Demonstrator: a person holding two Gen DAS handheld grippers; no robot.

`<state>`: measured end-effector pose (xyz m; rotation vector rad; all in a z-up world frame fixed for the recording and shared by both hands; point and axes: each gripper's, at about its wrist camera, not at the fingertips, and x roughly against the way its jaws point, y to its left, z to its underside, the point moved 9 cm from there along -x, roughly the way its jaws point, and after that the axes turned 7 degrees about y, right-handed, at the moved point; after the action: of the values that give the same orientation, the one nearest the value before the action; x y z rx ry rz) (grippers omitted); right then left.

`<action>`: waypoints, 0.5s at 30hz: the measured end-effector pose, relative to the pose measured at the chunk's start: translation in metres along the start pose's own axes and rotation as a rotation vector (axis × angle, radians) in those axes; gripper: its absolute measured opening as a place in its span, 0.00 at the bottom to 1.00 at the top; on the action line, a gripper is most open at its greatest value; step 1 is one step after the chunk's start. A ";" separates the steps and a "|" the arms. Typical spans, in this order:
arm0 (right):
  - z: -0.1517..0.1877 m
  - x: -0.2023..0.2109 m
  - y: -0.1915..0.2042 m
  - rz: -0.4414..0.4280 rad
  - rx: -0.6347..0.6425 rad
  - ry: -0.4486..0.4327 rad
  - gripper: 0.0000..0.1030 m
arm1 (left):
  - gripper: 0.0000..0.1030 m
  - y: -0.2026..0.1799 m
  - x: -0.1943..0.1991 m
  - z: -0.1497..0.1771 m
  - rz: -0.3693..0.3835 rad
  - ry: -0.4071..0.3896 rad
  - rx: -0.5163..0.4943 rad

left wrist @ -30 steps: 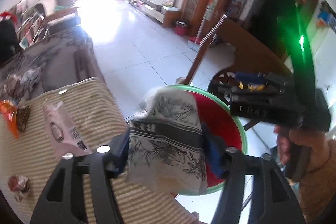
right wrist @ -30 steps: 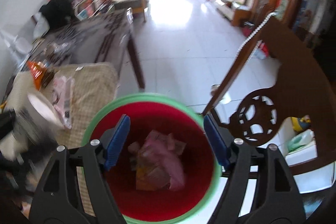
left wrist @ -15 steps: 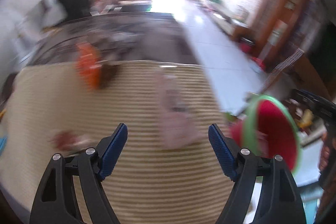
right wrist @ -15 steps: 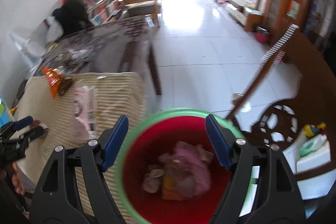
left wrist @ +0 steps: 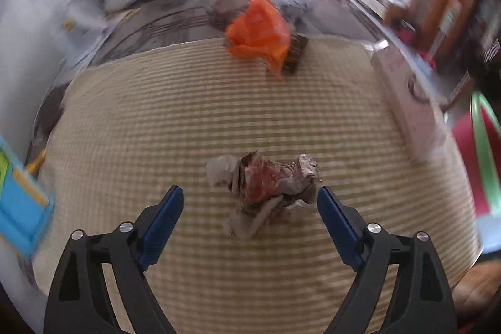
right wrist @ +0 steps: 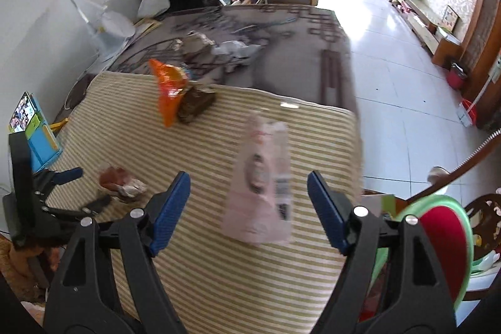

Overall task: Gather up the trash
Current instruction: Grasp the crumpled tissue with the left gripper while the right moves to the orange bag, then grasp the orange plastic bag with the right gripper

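A crumpled red-and-grey wrapper (left wrist: 266,187) lies on the striped mat (left wrist: 188,115). My left gripper (left wrist: 249,196) hangs over it with its jaws opening; the wrapper sits just ahead between the tips and no pad presses on it. The right wrist view shows that same left gripper (right wrist: 87,188) beside the wrapper (right wrist: 120,185). My right gripper (right wrist: 248,180) hovers above a pink packet (right wrist: 263,183), jaws opening and holding nothing. The red bin with a green rim (right wrist: 438,199) stands off the mat's right edge. Its rim (left wrist: 483,146) also shows in the left wrist view.
An orange bag (right wrist: 169,89) and a brown wrapper (right wrist: 195,104) lie at the mat's far edge. More crumpled litter (right wrist: 219,49) sits on the dark table beyond. A blue toy stand (right wrist: 40,140) is at the left, a carved wooden chair (right wrist: 488,208) at the right.
The left gripper let go of a patterned paper at the bin and swung left over the mat to the crumpled wrapper. The right gripper moved from above the bin to the pink packet.
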<state>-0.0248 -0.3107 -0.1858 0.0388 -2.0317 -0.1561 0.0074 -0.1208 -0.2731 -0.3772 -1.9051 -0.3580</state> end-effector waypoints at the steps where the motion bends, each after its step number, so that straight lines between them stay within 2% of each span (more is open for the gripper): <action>1: -0.003 -0.003 0.006 0.002 -0.003 0.004 0.74 | 0.82 -0.003 -0.008 -0.004 0.003 0.011 -0.053; 3: -0.009 -0.010 0.019 0.009 -0.011 0.011 0.74 | 0.82 -0.005 -0.018 -0.009 0.017 0.023 -0.124; 4: -0.012 -0.012 0.025 0.014 -0.014 0.014 0.74 | 0.78 -0.010 -0.025 -0.009 0.034 0.035 -0.163; 5: -0.014 -0.015 0.029 0.017 -0.016 0.016 0.74 | 0.64 -0.010 -0.031 -0.009 0.056 0.047 -0.183; 6: -0.017 -0.017 0.036 0.023 -0.019 0.019 0.74 | 0.58 -0.013 -0.034 -0.010 0.094 0.062 -0.191; 7: -0.018 -0.019 0.040 0.026 -0.021 0.020 0.74 | 0.51 -0.014 -0.036 -0.010 0.159 0.073 -0.181; 8: -0.021 -0.021 0.045 0.030 -0.024 0.022 0.74 | 0.49 -0.011 -0.035 -0.012 0.185 0.070 -0.168; 10: -0.026 -0.026 0.056 0.032 -0.031 0.026 0.74 | 0.41 0.002 -0.029 -0.018 0.195 0.049 -0.156; 15: -0.041 -0.049 0.081 0.006 -0.050 0.048 0.74 | 0.38 0.058 -0.012 -0.028 0.189 0.008 -0.035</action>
<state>0.0369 -0.2294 -0.2005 0.0057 -1.9794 -0.2001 0.0595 -0.0813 -0.2711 -0.5739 -1.8396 -0.2665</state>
